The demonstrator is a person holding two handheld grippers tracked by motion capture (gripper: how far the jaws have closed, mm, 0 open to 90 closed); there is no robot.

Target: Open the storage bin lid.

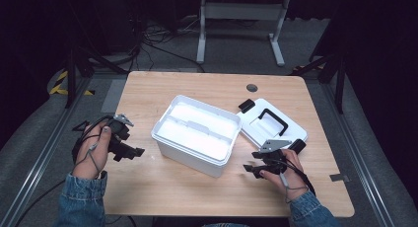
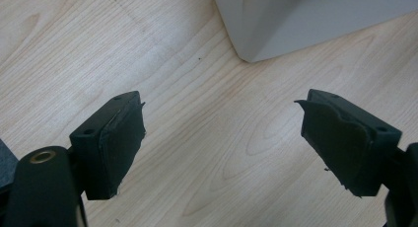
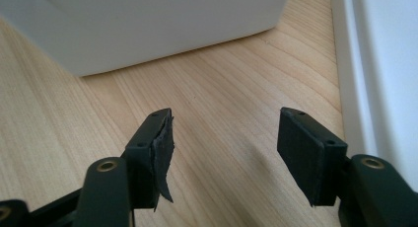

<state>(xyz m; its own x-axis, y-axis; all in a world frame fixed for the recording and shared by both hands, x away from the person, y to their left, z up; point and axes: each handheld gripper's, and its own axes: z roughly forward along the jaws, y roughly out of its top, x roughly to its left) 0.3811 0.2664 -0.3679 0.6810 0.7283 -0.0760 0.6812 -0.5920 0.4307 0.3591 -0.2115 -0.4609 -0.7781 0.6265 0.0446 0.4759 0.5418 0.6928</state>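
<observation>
Denim-sleeved forearms enter from the bottom edge of the high view, cut off at the elbows, each hand holding a black two-jaw tool. On the person's left, the left gripper (image 1: 132,152) sits over the light wooden table (image 1: 148,187) near its left edge, aimed toward the open white rectangular plastic storage box (image 1: 195,133), which stands at the table's middle, just beside the gripper but apart from it. In the left gripper view its jaws stand wide apart with bare wood grain between them, holding nothing; a corner of the box wall (image 2: 296,24) is cut off at the top. The right gripper (image 1: 250,169) lies between the box and the flat white lid with a black handle (image 1: 271,123), which rests on the table right of the box; part of the lid's near end is hidden behind this gripper. In the right gripper view the jaws are likewise spread wide and empty, the left pad's lining (image 3: 165,158) peeling loose. The box side (image 3: 157,24) fills the top and the lid's edge (image 3: 355,89) runs down the right. Open tabletop lies along the near edge between both hands.
</observation>
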